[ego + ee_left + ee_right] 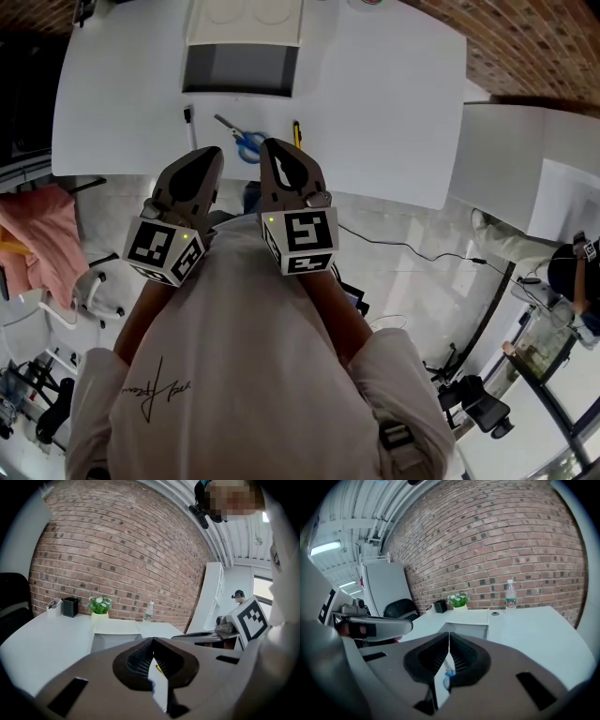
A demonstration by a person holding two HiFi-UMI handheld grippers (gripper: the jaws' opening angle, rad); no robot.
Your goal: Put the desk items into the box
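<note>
Two grippers, both pinched closed and holding nothing, hang short of the desk items.

Head view: the left gripper (208, 156) and right gripper (274, 148) sit side by side at centre frame. They cover part of the blue-handled scissors (249, 144) and the lower end of a yellow pen (296, 133). A black pen (188, 116) lies just left on the white desk (394, 103). The box (242, 67), top centre, is cut off by the frame edge and its inside reads plain grey. Left gripper view: the jaws meet tip to tip, and the box (117, 627) shows only pale flaps with its inside hidden. Right gripper view: the jaws are likewise together, and the box (466, 617) shows at mid-frame with its inside mostly out of sight.
</note>
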